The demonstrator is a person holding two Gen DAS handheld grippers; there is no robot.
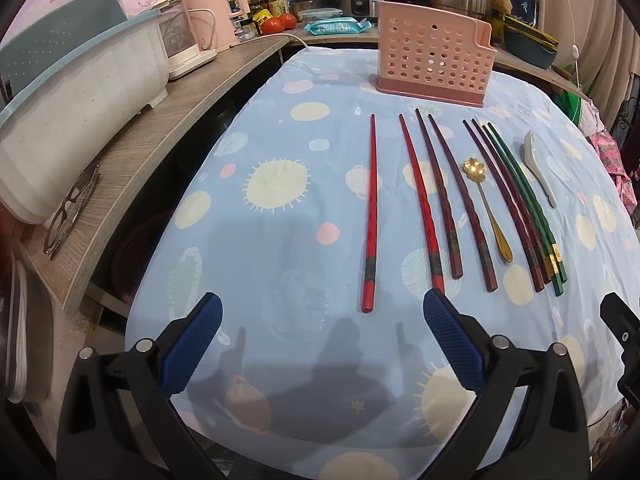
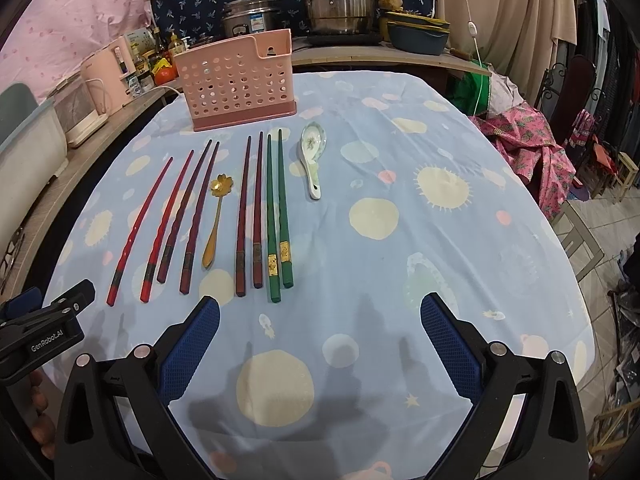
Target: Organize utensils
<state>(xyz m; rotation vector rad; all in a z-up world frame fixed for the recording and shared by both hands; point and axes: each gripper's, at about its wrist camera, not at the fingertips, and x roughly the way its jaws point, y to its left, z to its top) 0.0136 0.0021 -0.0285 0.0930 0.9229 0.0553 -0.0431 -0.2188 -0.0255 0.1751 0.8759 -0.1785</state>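
On the blue patterned tablecloth (image 1: 280,240) (image 2: 400,240) lie two red chopsticks (image 1: 370,216) (image 2: 138,224), several dark maroon chopsticks (image 1: 440,196) (image 2: 248,212), two green chopsticks (image 1: 524,200) (image 2: 278,216), a gold flower spoon (image 1: 486,204) (image 2: 215,220) and a white ceramic spoon (image 1: 540,166) (image 2: 313,156). A pink perforated utensil holder (image 1: 434,56) (image 2: 238,84) stands behind them. My left gripper (image 1: 322,312) is open, hovering near the red chopsticks' handle ends. My right gripper (image 2: 320,314) is open over bare cloth, right of the green chopsticks.
A wooden counter (image 1: 160,128) runs along the left with a white tub (image 1: 76,112), pink kettle (image 1: 212,12) and eyeglasses (image 1: 72,212). Pots (image 2: 340,0) and bottles stand at the back. Pink fabric (image 2: 536,152) and chairs sit beyond the table's right edge.
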